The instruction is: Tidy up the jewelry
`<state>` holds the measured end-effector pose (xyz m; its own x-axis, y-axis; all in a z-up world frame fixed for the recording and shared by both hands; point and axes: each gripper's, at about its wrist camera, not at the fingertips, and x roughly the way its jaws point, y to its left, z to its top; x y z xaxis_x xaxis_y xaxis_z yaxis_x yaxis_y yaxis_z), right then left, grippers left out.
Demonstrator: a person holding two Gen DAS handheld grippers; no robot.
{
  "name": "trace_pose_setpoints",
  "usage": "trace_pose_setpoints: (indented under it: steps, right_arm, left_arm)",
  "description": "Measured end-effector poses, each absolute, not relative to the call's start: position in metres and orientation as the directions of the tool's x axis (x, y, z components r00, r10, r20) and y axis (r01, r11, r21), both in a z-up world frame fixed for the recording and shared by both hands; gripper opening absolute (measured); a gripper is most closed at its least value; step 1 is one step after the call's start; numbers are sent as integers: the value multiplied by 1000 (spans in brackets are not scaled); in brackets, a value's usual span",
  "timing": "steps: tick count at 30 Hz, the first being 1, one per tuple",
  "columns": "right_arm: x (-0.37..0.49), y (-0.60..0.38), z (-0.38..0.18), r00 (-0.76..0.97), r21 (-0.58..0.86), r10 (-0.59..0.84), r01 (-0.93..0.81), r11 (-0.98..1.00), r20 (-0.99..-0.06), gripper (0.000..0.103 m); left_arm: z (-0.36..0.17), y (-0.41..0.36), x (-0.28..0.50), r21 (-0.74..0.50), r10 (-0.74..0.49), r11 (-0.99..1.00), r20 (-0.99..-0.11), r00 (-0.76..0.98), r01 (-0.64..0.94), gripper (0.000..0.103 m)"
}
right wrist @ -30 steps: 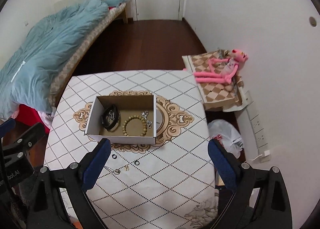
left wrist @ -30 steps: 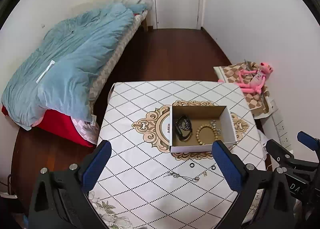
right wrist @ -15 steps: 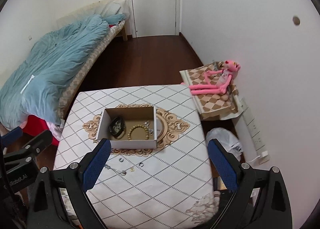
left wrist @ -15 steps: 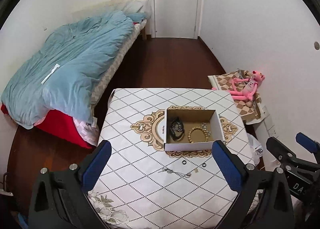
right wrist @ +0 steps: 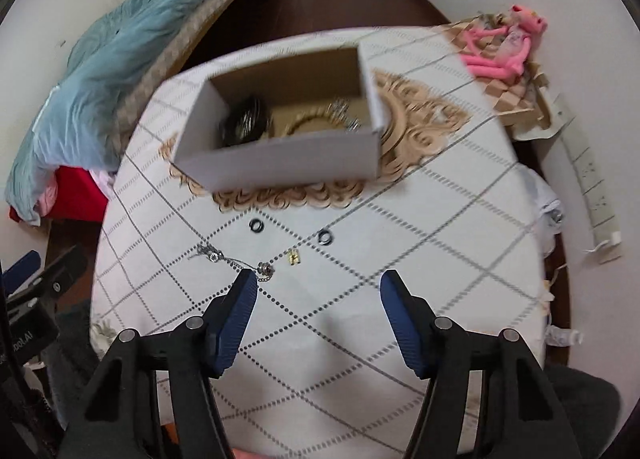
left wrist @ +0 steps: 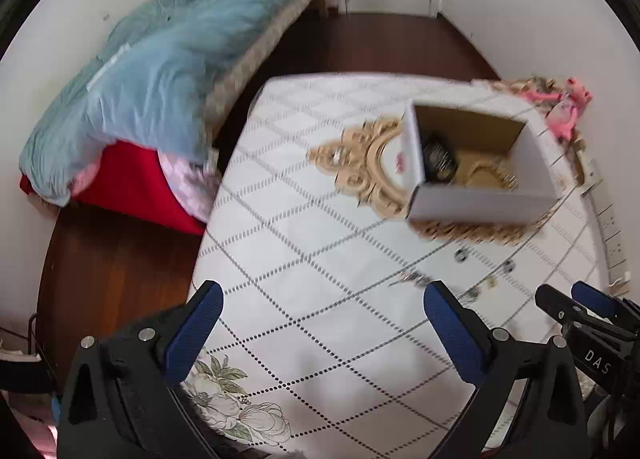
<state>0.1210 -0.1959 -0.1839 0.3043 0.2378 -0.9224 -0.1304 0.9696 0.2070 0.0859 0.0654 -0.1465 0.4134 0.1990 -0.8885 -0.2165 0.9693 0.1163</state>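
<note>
Taking the cardboard box (right wrist: 280, 131) as your landmark, start at the left: the bed with the blue duvet (right wrist: 120, 59) lies well left of the box, off the bench (right wrist: 400, 259). Your left tool (left wrist: 320, 323) hovers with its fingers wide apart and nothing between them, over bare cloth left of and nearer you than the box. Inside the box, a dark bracelet (right wrist: 246, 125) sits at the left and a beaded bracelet (right wrist: 312, 125) beside it to the right. In front of the box, on the cloth, lie a black ring (right wrist: 256, 225), a thin silver chain (right wrist: 236, 261) nearer you, a small gold piece (right wrist: 294, 255), then a second black ring (right wrist: 325, 237). Your right tool (right wrist: 316, 299) is spread open and empty, in front of the box, its left fingertip (right wrist: 244, 283) just beside the chain's right end. Far right of the box, a pink plush toy (right wrist: 504, 47) lies off the bench.
</note>
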Motion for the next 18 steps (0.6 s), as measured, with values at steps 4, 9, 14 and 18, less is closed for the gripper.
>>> trace_pose_setpoints:
  steps: [4, 9, 14, 18]
  right_arm:
    - [125, -181, -216, 288, 205, 238, -141, 969, -927, 46]
    - [133, -166, -237, 309, 188, 231, -163, 968, -923, 35]
    - [133, -151, -242, 329, 159, 225, -216, 963, -917, 29]
    - [133, -143, -241, 352, 83, 164, -236, 968, -922, 9]
  left_arm:
    - [-176, 70, 90, 131, 206, 967, -908, 366, -220, 102]
    - [-199, 75, 93, 125, 199, 966, -920, 339, -227, 102]
    - [-213, 81, 94, 116, 193, 963, -927, 320, -243, 102]
    - [-220, 84, 93, 119, 194, 962, -930, 311, -244, 102]
